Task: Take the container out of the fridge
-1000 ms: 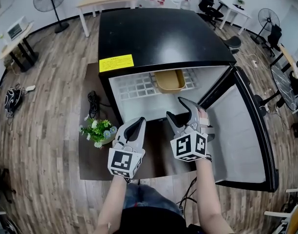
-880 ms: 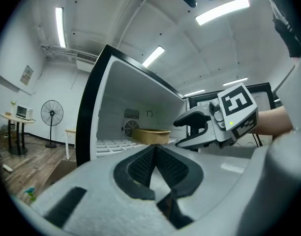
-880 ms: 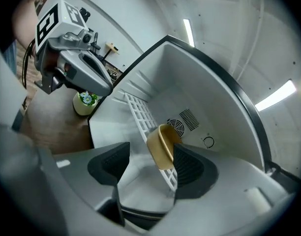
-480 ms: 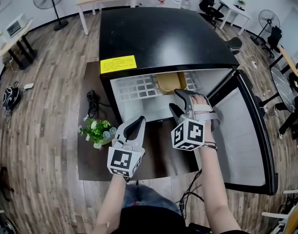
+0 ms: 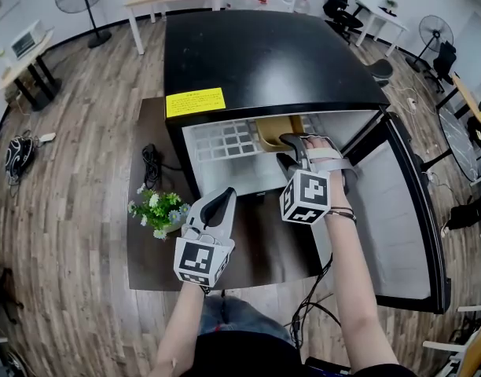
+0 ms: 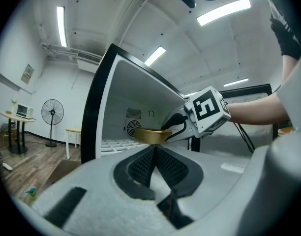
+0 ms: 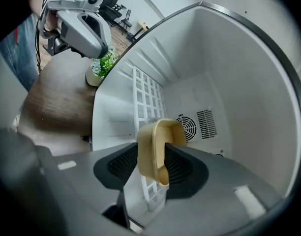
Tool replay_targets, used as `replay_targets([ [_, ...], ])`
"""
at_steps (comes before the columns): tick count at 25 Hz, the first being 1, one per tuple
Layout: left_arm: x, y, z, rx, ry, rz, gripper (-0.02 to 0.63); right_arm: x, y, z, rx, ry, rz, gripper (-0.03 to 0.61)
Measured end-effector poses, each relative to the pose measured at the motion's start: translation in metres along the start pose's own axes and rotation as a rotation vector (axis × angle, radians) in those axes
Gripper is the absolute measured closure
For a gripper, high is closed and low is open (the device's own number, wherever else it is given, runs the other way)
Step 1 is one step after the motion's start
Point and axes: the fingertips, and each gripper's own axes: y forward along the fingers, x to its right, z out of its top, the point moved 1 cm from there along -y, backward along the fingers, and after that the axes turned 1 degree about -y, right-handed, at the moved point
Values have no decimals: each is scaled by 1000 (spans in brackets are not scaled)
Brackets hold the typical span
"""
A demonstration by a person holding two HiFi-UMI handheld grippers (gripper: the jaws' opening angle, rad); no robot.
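Fridge (image 5: pixel 264 61) is sitting centre frame in the head view, black top, with a yellow label (image 5: pixel 196 101) at its front left corner. Its door (image 5: pixel 398 210) is swinging out wide to the right, the white inner face filling the right side. The mouth of the cabinet is facing me, with free room across its left half.

The dark brown worktop (image 5: pixel 256 250) is carrying the fridge. A plant (image 5: pixel 158 210) is standing at its left edge and a black cable (image 5: pixel 150 167) is lying just above the plant. Wood floor (image 5: pixel 67 210) is running open to the left.

Inside, a white wire shelf (image 5: pixel 225 140) is spanning the cabinet. The tan container (image 5: pixel 273 128) is resting on it, right of centre, near the top edge of the opening. Its inside is showing only plain tan walls.

Right claw (image 5: pixel 288 149) is reaching into the opening and has just been closing. In the right gripper view the container's near wall is standing between the pads, with no gap showing on either side.

Left claw (image 5: pixel 223 196) is hanging lower centre over the worktop, outside the fridge, pads pressed together on nothing.
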Motion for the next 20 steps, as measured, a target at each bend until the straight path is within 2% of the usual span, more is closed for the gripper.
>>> replay_targets([
  [7, -1, -3, 0, -3, -2, -2, 606, -3, 7, -3, -16, -7, 49, 486],
  [10, -1, -3, -1, -1, -2, -6, 606, -3, 7, -3, -10, 2, 57, 491],
  [14, -2, -3, -2, 0, -5, -9, 606, -7, 3, 0, 13, 34, 74, 551],
  [20, 0, -3, -1, 2, -8, -21, 606, -18, -8, 4, 59, 122, 89, 552],
])
